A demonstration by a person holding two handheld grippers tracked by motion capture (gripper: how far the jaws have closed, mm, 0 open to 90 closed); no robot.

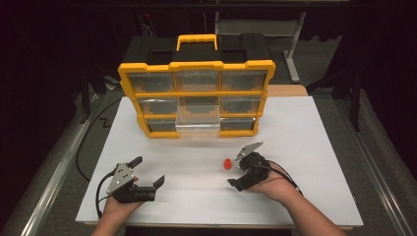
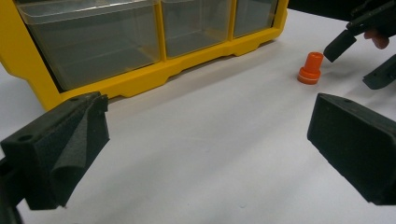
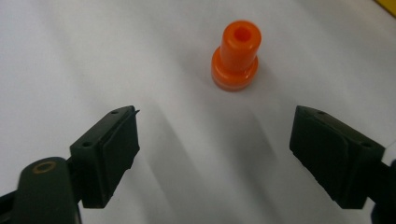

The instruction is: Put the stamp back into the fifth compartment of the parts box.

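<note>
Since the orange plug (image 1: 226, 163) stands free on the white board (image 1: 319, 147), somewhat right of the middle and well short of the board's near edge, the step in hand appears to be picking it up with the right gripper (image 1: 235, 167). That gripper's jaws stand apart with nothing between them; in the right gripper view the plug (image 3: 235, 56) sits ahead of the pads, clear of both. To do this well, the person would probably bring the gripper forward until the plug's upper stem lies squarely between the pads, then close gently: the piece is small, round and likely light, so an off-centre squeeze could tip it or flick it away across the smooth board.

The left gripper (image 1: 149, 173) rests near the board's near-left corner, its jaws also wide apart and empty.

The plug looks like moulded plastic or rubber: a narrow cylindrical stem with a hole in its top, rising from a broader round flange. The gripper pads are matte black with a foam-like, slightly rough face, which should bite well on the stem. At the far edge of the board stands a yellow organiser (image 1: 196, 66) with a black back and clear, glossy drawers; one bottom-row drawer (image 1: 197, 122) is pulled out, possibly the plug's destination.
</note>
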